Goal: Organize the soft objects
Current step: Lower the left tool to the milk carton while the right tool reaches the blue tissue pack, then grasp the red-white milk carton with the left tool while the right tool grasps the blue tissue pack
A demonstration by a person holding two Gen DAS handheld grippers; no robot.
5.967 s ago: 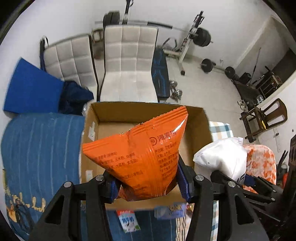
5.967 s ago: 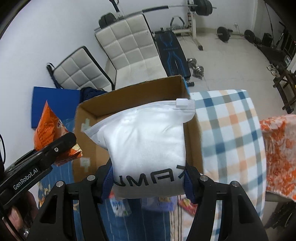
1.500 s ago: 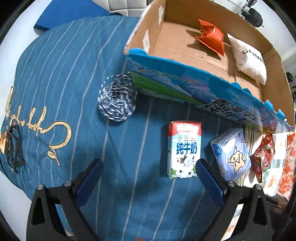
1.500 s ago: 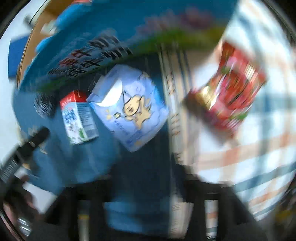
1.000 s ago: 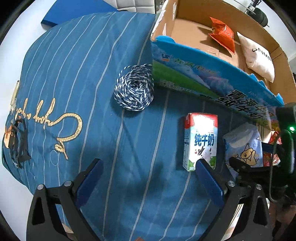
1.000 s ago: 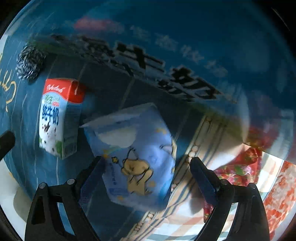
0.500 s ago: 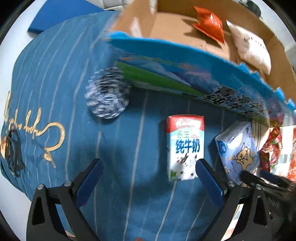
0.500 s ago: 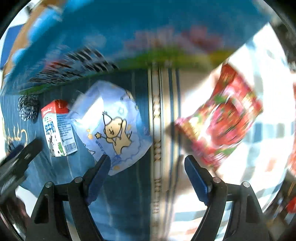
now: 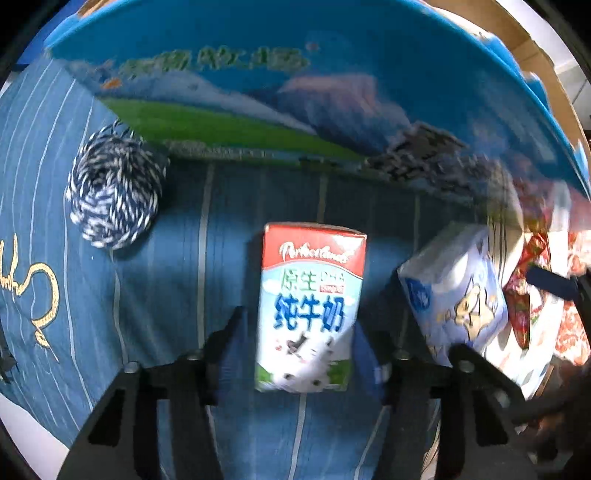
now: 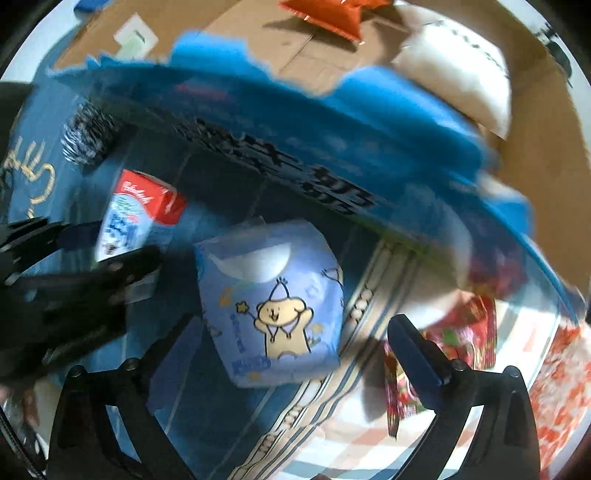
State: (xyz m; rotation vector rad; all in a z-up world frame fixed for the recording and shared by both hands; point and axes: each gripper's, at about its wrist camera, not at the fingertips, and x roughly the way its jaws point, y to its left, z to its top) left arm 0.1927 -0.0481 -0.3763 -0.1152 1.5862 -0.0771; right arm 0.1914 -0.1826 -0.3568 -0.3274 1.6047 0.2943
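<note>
A milk carton (image 9: 310,295) with a red top lies on the blue striped bedspread (image 9: 166,295). My left gripper (image 9: 299,325) points down over it, jaws closing, pads meeting its two long sides. A blue tissue pack (image 10: 273,306) with a cartoon bear lies just to the carton's right. My right gripper (image 10: 293,325) straddles it, jaws opening wide, pads clear of it. The right wrist view also shows the milk carton (image 10: 129,221) inside my left gripper (image 10: 110,243). Behind stands the cardboard box (image 10: 535,147), holding an orange snack bag (image 10: 332,14) and a white pouch (image 10: 454,74).
A navy-and-white yarn ball (image 9: 114,192) rests against the box's blue printed side (image 9: 295,92), left of the carton. A red snack bag (image 10: 461,332) lies right of the tissue pack on a checked cloth (image 10: 351,443). Orange patterned fabric shows at the far right edge.
My left gripper has sunk onto the milk carton and its jaws have come in from wide open. My right gripper has shifted over the tissue pack, jaws wider.
</note>
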